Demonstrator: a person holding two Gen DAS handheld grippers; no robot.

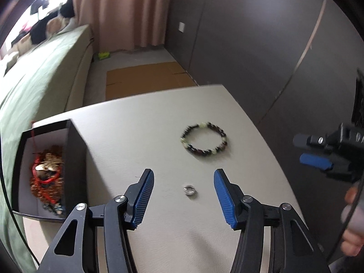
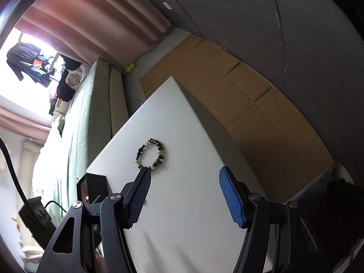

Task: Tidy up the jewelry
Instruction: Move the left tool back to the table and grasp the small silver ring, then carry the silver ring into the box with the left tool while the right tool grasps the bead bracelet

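A small silver ring (image 1: pixel 190 190) lies on the white table (image 1: pixel 141 136), just ahead of my left gripper (image 1: pixel 183 173), whose blue pads stand apart over it with nothing between them. Farther back lies a beaded bracelet (image 1: pixel 204 139) of dark and pale green beads. A black box (image 1: pixel 43 170) at the table's left edge holds red and gold jewelry (image 1: pixel 46 173). In the right wrist view my right gripper (image 2: pixel 184 172) hangs open above the table (image 2: pixel 182 204), with the bracelet (image 2: pixel 150 154) just beyond its left fingertip and the black box (image 2: pixel 94 187) at the left.
A bed with a green cover (image 1: pixel 38 86) runs along the left of the table. Brown cardboard (image 2: pixel 227 86) lies on the floor beyond the table, next to a dark wall (image 1: pixel 250 34). A person's hand (image 1: pixel 351 223) holds the right gripper's body (image 1: pixel 336 154) at the right edge.
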